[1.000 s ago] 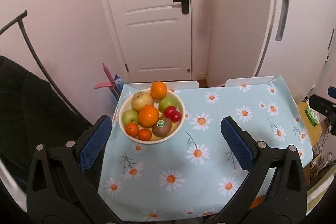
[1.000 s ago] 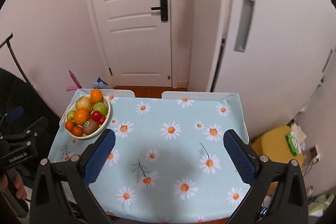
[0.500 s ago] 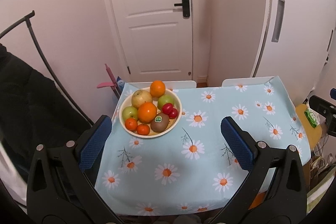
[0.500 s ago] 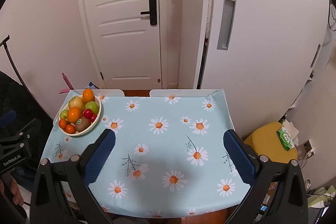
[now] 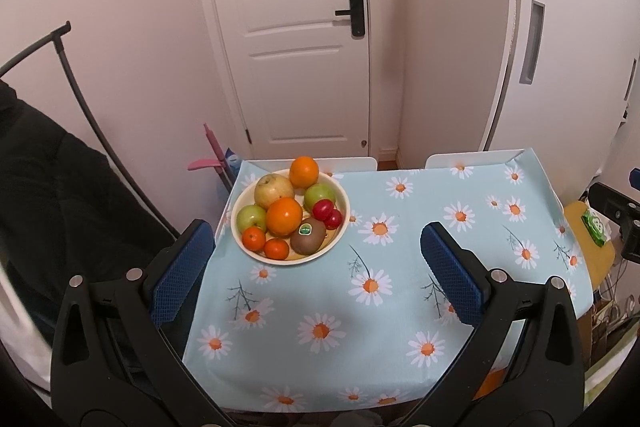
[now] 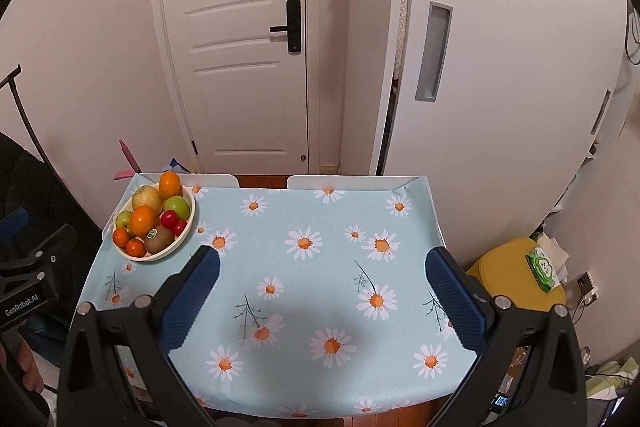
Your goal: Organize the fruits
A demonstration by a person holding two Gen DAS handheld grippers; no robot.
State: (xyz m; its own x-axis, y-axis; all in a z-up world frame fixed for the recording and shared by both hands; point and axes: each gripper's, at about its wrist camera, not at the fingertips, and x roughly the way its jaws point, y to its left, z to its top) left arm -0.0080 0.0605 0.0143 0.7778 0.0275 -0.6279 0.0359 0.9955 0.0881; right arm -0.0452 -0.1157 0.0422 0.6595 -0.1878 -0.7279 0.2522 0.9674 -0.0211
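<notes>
A cream bowl (image 5: 344,205) (image 6: 191,215) full of fruit sits at the far left corner of a table with a light blue daisy cloth (image 5: 400,267) (image 6: 320,267). In it lie oranges (image 5: 284,215), green apples (image 5: 319,196), a yellow pear (image 5: 274,190), a kiwi (image 5: 307,240), small red fruits (image 5: 327,213) and small tangerines (image 5: 253,238). My left gripper (image 5: 316,255) is open, high above the table and short of the bowl. The right gripper (image 6: 322,281) is open above the middle of the cloth, holding nothing.
A white door (image 5: 296,39) and pale walls stand behind the table. Two white chair backs (image 6: 352,182) touch the far edge. A yellow stool (image 6: 516,279) with a green wipes pack (image 6: 544,269) is on the right. Dark fabric (image 5: 52,195) lies left.
Both grippers have risen and pulled back, so the table looks smaller and lower in both views. The fruit and bowl have not moved. Both grippers stay open.
</notes>
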